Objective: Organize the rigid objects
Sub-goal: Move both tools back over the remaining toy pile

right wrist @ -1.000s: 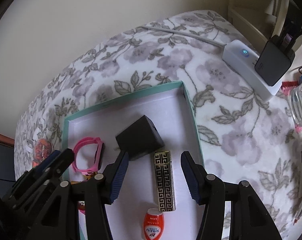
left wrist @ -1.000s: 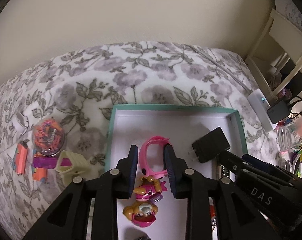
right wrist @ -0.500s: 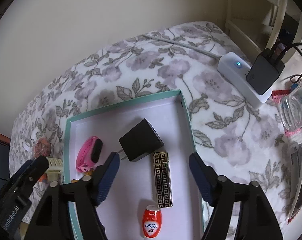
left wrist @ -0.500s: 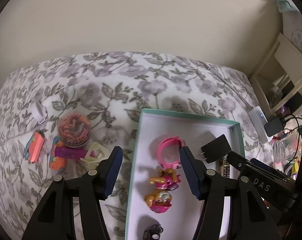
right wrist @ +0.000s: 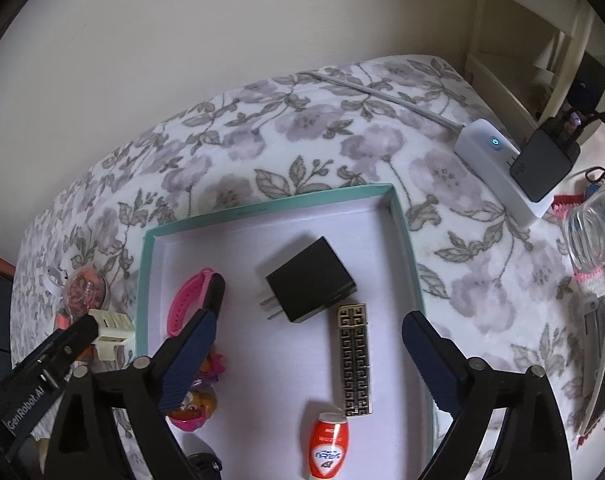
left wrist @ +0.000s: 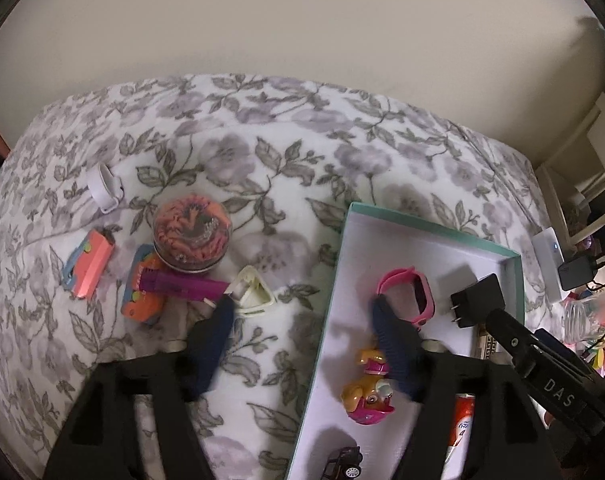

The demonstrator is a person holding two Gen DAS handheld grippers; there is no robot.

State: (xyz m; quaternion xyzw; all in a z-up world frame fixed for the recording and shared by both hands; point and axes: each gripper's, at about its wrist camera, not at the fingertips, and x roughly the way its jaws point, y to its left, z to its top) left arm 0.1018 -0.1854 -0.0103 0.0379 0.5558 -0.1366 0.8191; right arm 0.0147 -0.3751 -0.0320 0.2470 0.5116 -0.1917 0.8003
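A teal-rimmed tray lies on the flowered blanket. In it are a pink watch, a black charger, a patterned metal bar, a red-and-white bottle, pink toy figures and a toy car. My left gripper straddles the tray's left rim, its jaws opening on nothing. My right gripper hovers over the bar and charger, jaws opening, touching neither.
Left of the tray lie a cream plastic piece, a purple bar, an orange toy, a round clear pot, a salmon case and a white clip. A power strip and a glass jar sit to the right.
The left jaws spread off the pink watch, which now lies in the tray, and that gripper slid left over the rim. The right jaws widened and lifted slightly.
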